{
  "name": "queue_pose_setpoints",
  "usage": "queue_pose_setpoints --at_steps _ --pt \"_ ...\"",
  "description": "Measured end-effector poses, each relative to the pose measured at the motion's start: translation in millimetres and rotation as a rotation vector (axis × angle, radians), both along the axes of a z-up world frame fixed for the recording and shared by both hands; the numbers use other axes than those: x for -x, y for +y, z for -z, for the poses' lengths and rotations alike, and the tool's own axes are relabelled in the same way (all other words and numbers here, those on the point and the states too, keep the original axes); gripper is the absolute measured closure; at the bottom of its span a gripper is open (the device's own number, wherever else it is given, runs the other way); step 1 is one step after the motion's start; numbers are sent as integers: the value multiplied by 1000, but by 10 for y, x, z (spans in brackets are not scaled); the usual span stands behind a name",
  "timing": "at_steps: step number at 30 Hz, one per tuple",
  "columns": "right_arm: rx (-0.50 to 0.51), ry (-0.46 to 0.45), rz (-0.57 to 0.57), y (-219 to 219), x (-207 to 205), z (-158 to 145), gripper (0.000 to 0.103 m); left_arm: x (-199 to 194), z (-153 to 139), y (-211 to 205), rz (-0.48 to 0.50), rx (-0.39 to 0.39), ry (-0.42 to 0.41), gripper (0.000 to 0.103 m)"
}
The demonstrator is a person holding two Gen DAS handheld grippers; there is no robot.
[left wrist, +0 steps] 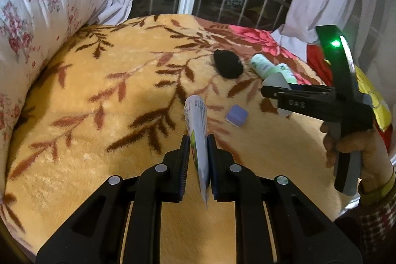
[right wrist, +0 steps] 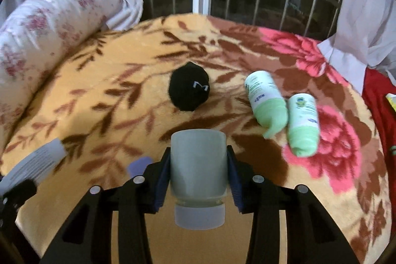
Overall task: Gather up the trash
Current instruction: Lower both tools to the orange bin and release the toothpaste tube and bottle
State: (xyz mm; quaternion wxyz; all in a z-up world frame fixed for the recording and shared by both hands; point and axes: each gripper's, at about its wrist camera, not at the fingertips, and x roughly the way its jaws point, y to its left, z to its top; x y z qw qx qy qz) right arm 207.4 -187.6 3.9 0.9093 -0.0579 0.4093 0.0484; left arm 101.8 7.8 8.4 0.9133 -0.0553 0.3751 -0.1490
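Tube (left wrist: 196,130), soft and light, sits clamped flat in the left tool (left wrist: 198,160); the right tool (right wrist: 198,165) grips a stiff, slick jar (right wrist: 198,165) mid-body.

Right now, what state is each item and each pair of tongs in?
Left tongs: shut on flattened tube, lifted.
Right tongs: shut on grey bottle, lifted, cap toward camera.
Two green bottles: lying side by side on blanket.
Black sock ball: resting, untouched.
Purple cube: resting, untouched.
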Motion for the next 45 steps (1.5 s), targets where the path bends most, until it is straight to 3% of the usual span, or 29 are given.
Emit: queue_pose_setpoints --at_steps 7,12,17,20,24,29,31,32,33,34,37,45 --pt "-50 -73 -70 51 861 -267 61 426 -154 -78 63 -1 -22 88" --pt "-85 -58 -165 172 1662 -236 61 891 -179 -127 140 -13 -12 88" --pt "-139 58 -248 276 2325 80 61 1330 -44 -142 227 -43 55 88" --pt "-147 152 -262 334 2542 393 61 1499 169 -154 288 -64 150 88" --pt "-156 285 -261 426 2689 880 61 1674 570 -255 358 -115 273 88" --pt "-146 384 -251 491 2796 1239 61 1785 940 -326 401 -146 392 88" --pt "-140 416 -260 503 2832 1320 54 1823 1012 -334 410 -158 426 88" --pt "-147 418 -256 493 2843 1319 46 1827 1037 -341 416 -163 441 82" --pt "-154 412 -246 470 2859 1299 33 1830 1074 -347 417 -177 465 70" --pt "-156 403 -241 453 2866 1272 32 1832 1088 -348 408 -194 473 54" --pt "-173 368 -222 366 2860 1167 31 1834 1055 -331 391 -217 443 49" --pt "-174 207 -190 232 2850 745 30 1688 643 -248 333 -154 289 49"
